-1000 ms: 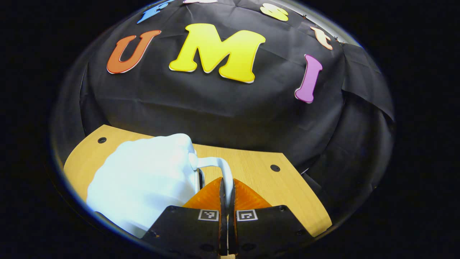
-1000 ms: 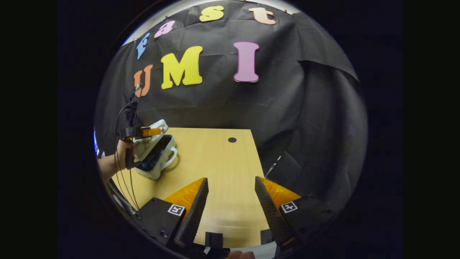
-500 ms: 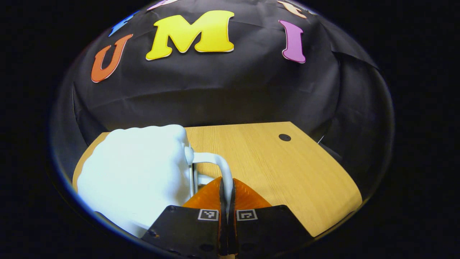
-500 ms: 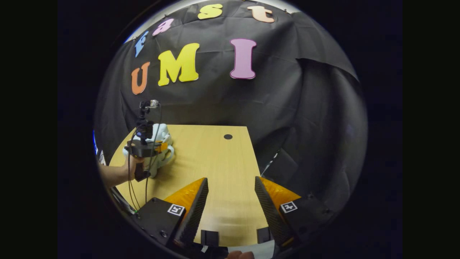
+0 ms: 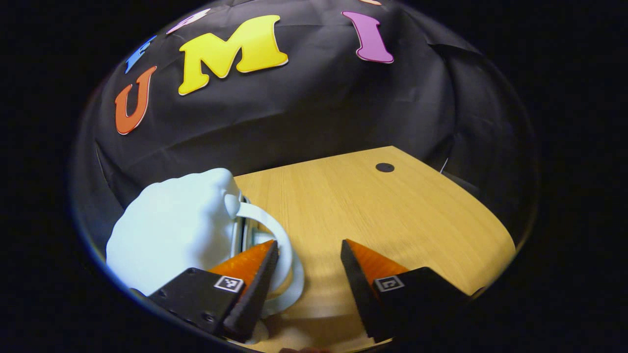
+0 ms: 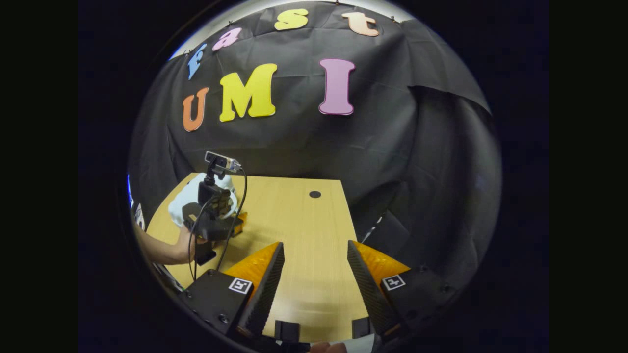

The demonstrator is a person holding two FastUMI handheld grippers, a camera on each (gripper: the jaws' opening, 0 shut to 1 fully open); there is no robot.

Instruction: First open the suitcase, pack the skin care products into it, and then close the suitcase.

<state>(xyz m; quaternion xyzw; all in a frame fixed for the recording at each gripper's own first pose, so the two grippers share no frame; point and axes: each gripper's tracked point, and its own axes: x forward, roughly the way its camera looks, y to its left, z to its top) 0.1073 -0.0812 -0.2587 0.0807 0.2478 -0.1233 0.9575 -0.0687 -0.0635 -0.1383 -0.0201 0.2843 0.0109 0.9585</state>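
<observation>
Left gripper (image 5: 306,252) has its fingers spread wide, nothing between them; the white suitcase (image 5: 171,230) sits just ahead and to the left of it on the wooden table (image 5: 392,215); the suitcase handle (image 5: 274,235) loops out from the case's right side and curls around the tip of the left finger, touching or nearly so, cannot tell which; the case looks closed from here, shell halves together, seam running away from the gripper; its long axis runs roughly forward along the fingers' line, slightly off to the left; skin care products are presumably inside, cannot confirm.

Right gripper (image 6: 314,264) also wide, holding nothing, hovering over bare table; from it the suitcase (image 6: 189,201) lies well apart, far ahead-left, mostly hidden behind the left gripper (image 6: 230,226) and the hand (image 6: 189,243) that carries it.

Judgement: task reads as at or near its end, lid down; the left gripper is by far the nearer tool; any last press or check on the lid falls to it, moving left onto the shell; backing off needs the left finger to clear the handle loop first, or the case may drag along.
</observation>
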